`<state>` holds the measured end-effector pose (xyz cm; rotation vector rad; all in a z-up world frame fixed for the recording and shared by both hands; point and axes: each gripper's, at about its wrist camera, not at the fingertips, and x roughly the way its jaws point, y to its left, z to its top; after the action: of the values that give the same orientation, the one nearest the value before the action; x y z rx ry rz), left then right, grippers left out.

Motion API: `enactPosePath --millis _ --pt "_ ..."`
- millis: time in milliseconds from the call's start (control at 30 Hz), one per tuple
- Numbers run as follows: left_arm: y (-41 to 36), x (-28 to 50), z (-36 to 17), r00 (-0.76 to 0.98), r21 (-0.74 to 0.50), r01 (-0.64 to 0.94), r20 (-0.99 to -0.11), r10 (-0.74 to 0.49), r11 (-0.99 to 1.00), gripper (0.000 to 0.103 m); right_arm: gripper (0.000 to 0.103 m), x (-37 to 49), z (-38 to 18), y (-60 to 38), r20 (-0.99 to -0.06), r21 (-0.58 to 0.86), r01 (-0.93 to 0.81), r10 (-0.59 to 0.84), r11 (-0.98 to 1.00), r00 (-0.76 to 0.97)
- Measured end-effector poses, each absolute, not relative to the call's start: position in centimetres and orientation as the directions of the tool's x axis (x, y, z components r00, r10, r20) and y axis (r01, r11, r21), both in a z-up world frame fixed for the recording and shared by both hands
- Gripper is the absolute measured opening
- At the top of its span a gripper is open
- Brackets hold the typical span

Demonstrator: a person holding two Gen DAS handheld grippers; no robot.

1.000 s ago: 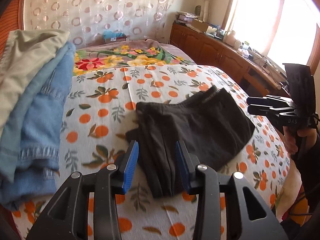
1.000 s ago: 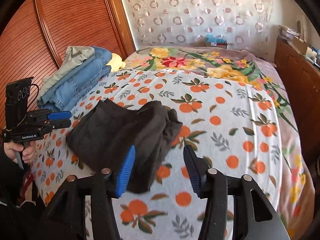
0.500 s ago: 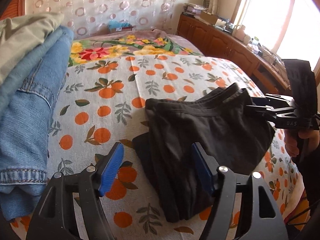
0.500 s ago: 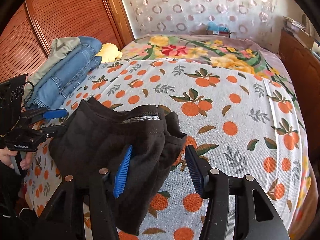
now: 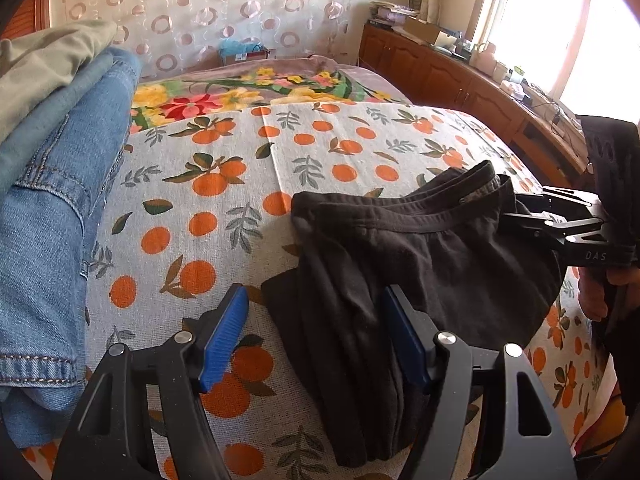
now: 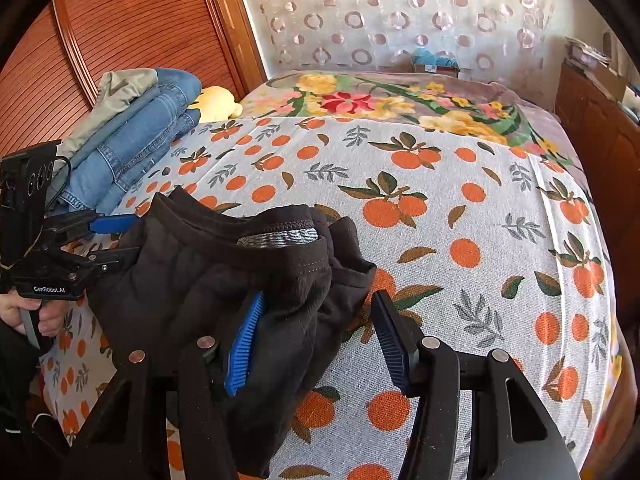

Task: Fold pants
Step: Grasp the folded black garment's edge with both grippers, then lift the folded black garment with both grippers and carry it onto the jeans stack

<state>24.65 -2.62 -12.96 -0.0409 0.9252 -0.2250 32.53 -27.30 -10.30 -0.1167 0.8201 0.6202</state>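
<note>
Two claws are seen at the near edge of a bed, both pointed down at one pair of black pants (image 5: 420,260), which is folded into a thick wad and lies on the orange-print sheet (image 5: 224,184), waistband turned twd the far side. The left claw (image 5: 314,300) is spread wide: its left blue pad (image 5: 224,340) is held clear over bare sheet, its right pad is set beside the narrow folded end of the pants, and that end lies betw. the jaws w/o being squeezed. In the right wrist view the right claw (image 6: 318,296) is also spread, approx. half way; the pants (image 6: 192,280) are bunched over and around its left pad (image 6: 244,344), while the right pad is kept apart from the cloth, over the sheet, so no pinch is seen. From the left wrist view the right claw (image 5: 516,210) is seen w/ its tips tucked in at the waistband corner, a hand (image 5: 600,292) wrapped round its handle. From the right wrist view the left claw (image 6: 128,240) is seen at the pants' far-left edge, gripped by a hand (image 6: 24,312). A stack of folded jeans (image 6: 132,148) w/ a khaki garment (image 6: 128,84) on top is placed at the left of the bed, well apart from the pants; a yellow soft thing (image 6: 216,100) is tucked just behind it. A floral blanket (image 6: 380,100) is spread at the far end, and a slatted wooden door (image 6: 132,28) is seen behind the stack.
</note>
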Motion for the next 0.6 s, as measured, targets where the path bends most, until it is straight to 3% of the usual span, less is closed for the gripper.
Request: enactPosePath --millis 400,467,600 --pt "-3.14 24.62 -12.92 0.591 -0.152 0.186 -0.772 -0.234 0.971 0.055 0.057 32.51 -10.54 -26.43 -0.711 0.158 -0.597 0.51 0.787 0.484" --pt "-3.02 24.62 -12.89 0.587 -0.173 0.191 -0.769 -0.254 0.966 0.048 0.056 32.55 -10.63 -26.45 -0.706 0.165 -0.597 0.516 0.785 0.484" --pt "-2.92 24.63 -12.9 0.571 -0.223 0.203 -0.764 -0.3 0.954 0.034 0.034 32.62 -10.72 -26.97 -0.701 0.178 -0.588 0.521 0.789 0.487"
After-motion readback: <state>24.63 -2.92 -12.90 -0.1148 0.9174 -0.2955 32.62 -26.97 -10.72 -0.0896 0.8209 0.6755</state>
